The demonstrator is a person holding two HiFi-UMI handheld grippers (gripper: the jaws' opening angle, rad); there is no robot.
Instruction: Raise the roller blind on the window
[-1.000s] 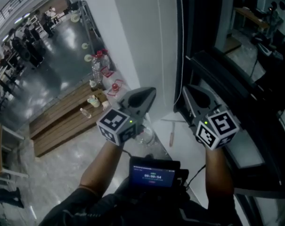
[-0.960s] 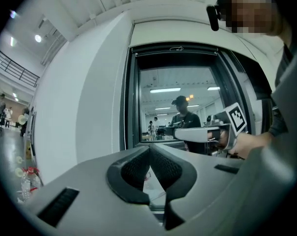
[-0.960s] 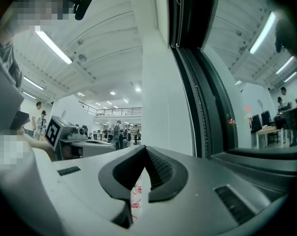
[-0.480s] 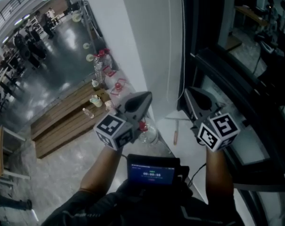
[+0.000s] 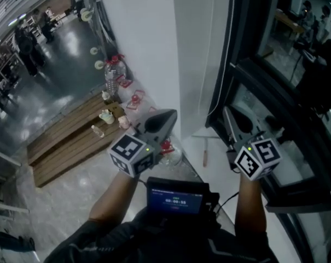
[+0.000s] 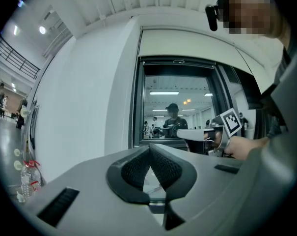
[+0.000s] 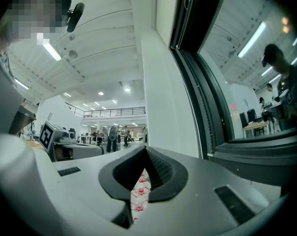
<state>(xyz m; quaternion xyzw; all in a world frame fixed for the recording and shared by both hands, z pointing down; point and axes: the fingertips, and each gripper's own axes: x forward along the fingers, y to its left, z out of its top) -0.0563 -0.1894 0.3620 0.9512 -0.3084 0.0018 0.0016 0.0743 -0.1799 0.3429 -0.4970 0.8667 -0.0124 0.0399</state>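
Note:
The window (image 5: pixel 274 64) has a dark frame, and its glass is uncovered as far as the head view reaches. In the left gripper view a white band (image 6: pixel 187 41) runs across the top of the opening; I cannot tell whether it is the rolled blind. A bead chain (image 5: pixel 230 32) hangs along the frame's left edge and shows as a dotted line (image 7: pixel 200 132) in the right gripper view. My left gripper (image 5: pixel 172 114) points level at the white wall, shut and empty. My right gripper (image 5: pixel 227 112) is held level just below and right of the chain, apart from it, tips together on nothing.
A white sill (image 5: pixel 220 163) under the window carries a small hand tool (image 5: pixel 204 156). Red-capped water bottles (image 5: pixel 112 73) and a low wooden platform (image 5: pixel 67 141) are at the left. A screen device (image 5: pixel 176 199) hangs at my chest. A person (image 6: pixel 173 117) stands behind the glass.
Both grippers have moved sideways along the wall by the window. In the head view the right one now sits a little further right and lower. The jaws look the same.

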